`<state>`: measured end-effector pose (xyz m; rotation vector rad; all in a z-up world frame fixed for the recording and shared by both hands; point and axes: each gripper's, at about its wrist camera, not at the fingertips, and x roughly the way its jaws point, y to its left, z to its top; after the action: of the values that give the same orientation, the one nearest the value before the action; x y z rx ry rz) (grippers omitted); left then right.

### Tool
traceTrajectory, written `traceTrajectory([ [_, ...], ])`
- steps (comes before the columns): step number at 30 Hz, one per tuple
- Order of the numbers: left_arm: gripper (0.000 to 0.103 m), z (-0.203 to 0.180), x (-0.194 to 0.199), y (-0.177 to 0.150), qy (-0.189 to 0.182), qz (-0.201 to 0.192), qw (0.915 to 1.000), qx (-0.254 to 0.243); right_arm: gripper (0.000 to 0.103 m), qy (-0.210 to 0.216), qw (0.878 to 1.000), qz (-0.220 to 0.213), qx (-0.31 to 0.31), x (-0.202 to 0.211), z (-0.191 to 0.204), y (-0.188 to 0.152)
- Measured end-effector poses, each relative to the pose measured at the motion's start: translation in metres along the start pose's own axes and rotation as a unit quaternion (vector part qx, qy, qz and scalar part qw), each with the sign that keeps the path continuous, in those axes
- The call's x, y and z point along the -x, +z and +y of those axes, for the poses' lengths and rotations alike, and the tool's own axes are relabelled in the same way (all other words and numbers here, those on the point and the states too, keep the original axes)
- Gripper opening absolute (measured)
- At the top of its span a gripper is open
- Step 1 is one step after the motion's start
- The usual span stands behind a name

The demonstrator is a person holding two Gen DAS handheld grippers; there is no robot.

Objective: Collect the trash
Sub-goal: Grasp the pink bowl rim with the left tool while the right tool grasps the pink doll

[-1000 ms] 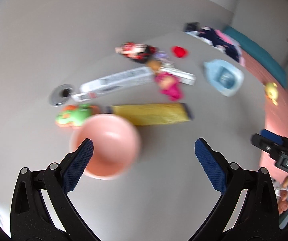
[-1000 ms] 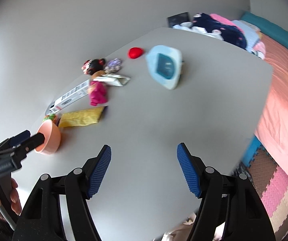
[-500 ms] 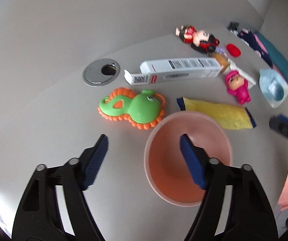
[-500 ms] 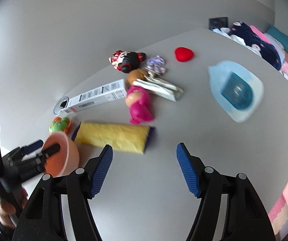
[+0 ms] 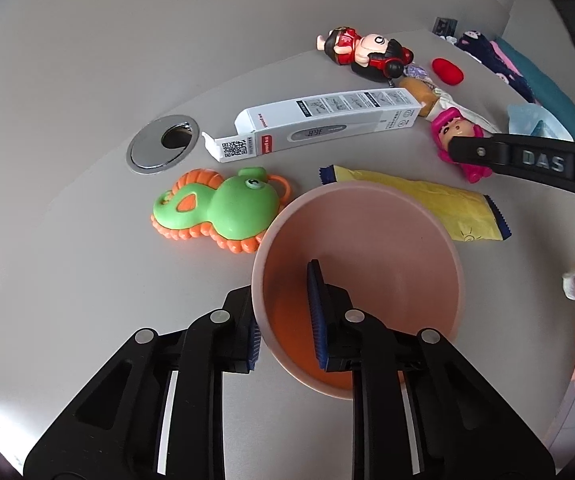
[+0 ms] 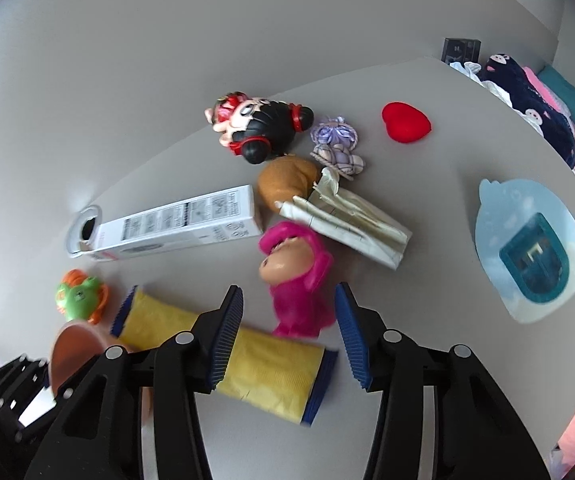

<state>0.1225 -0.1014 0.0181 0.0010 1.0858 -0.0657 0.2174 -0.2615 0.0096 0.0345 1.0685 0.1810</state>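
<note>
My left gripper point(image 5: 285, 316) is shut on the near rim of a pink bowl point(image 5: 387, 256), one finger inside, one outside. The bowl point(image 6: 73, 348) shows at the lower left of the right wrist view. A yellow wrapper point(image 5: 419, 204) with blue ends lies behind the bowl. My right gripper point(image 6: 287, 336) is open, low over the yellow wrapper point(image 6: 271, 368) and a pink-haired doll point(image 6: 299, 280). A white thermometer box point(image 5: 327, 124), open at one end, lies farther back. A crumpled white paper packet point(image 6: 351, 220) lies by the doll.
A green and orange toy point(image 5: 219, 208) lies left of the bowl. A steel cable grommet point(image 5: 163, 148) sits in the grey table. A red-and-black doll point(image 6: 255, 128), a brown toy point(image 6: 287, 180), a purple knot point(image 6: 335, 148), a red heart point(image 6: 405, 122) and a blue blister pack point(image 6: 527, 256) lie farther back.
My left gripper has closed from wide open onto the bowl's rim. My right gripper has moved left and down over the wrapper and the pink doll, and has narrowed.
</note>
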Motion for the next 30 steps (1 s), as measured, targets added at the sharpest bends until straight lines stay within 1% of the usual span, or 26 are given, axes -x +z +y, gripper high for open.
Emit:
traceTrajectory([
  [2,0.019,-0.001,0.0,0.0,0.0,0.0,1.0,-0.002,0.049,-0.009,1.0,0.007,-0.001,-0.009,-0.002,0.003],
  [3,0.019,-0.001,0.0,0.0,-0.002,-0.001,1.0,-0.002,0.037,-0.011,1.0,0.009,-0.002,-0.012,-0.003,0.004],
  [4,0.018,-0.001,0.0,0.0,-0.003,-0.001,1.0,-0.003,0.034,-0.006,1.0,0.013,0.0,-0.014,-0.004,0.004],
  [8,0.017,-0.004,0.001,-0.001,-0.005,-0.002,0.9999,-0.011,0.034,-0.009,1.0,0.006,0.007,-0.009,-0.006,-0.003],
  [15,0.012,-0.022,0.009,-0.003,-0.003,-0.008,0.9995,-0.032,0.034,0.041,0.999,-0.004,-0.018,0.026,-0.022,-0.021],
  [21,0.01,-0.046,0.021,-0.014,-0.01,-0.016,0.9988,-0.046,0.034,0.043,0.999,-0.014,-0.015,0.056,-0.038,-0.044],
  [26,0.01,-0.07,0.034,-0.026,-0.014,-0.028,0.9977,-0.061,0.034,0.05,0.998,-0.027,-0.024,0.08,-0.056,-0.067],
  [30,0.01,-0.094,0.048,-0.036,-0.029,-0.035,0.996,-0.076,0.034,0.053,0.997,-0.037,-0.033,0.098,-0.071,-0.084],
])
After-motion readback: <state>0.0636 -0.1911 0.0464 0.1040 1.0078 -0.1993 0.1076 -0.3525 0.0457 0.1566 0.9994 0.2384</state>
